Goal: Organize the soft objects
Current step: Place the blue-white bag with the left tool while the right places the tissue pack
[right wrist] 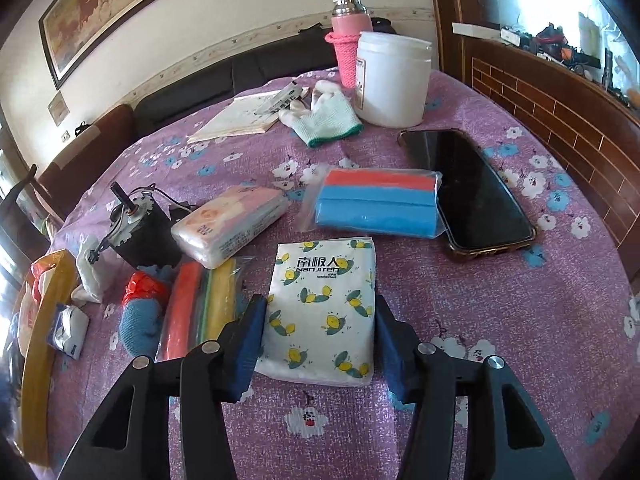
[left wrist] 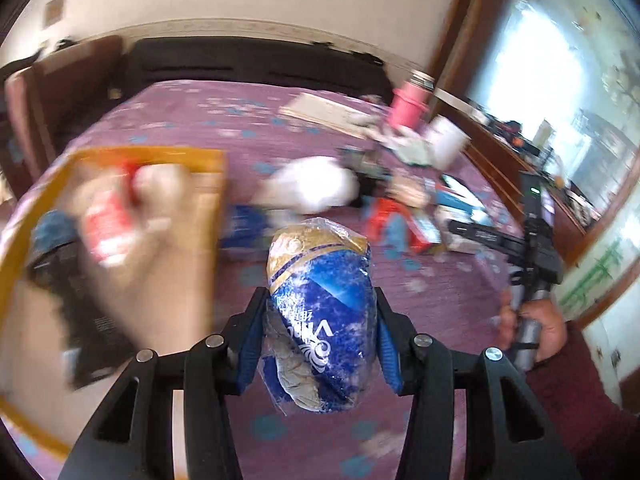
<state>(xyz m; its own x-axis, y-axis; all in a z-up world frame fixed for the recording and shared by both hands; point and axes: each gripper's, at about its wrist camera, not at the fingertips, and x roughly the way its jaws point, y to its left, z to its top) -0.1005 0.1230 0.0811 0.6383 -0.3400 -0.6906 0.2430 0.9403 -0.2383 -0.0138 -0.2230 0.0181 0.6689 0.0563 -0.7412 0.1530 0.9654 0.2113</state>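
Sorting is partly done: the left gripper (left wrist: 320, 336) clamps a blue-and-gold plastic-wrapped tissue pack (left wrist: 320, 312), lifted near the yellow-rimmed cardboard box (left wrist: 120, 156) at the table's left edge. The right gripper (right wrist: 320, 336) straddles a lemon-print white tissue pack (right wrist: 324, 312) lying near the table's front edge; I cannot tell if its pads press. A blue-and-orange bagged sponge (right wrist: 376, 204) and pink-white tissue pack (right wrist: 232, 224) wait mid-table.

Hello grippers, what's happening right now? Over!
Left gripper shut on blue-and-gold tissue pack, lifted off the table. Right gripper straddles lemon-print tissue pack, pads not clearly pressing. Striped sponge bag crowds its left finger.

Home living room, sofa (right wrist: 240, 72), framed painting (right wrist: 108, 8)
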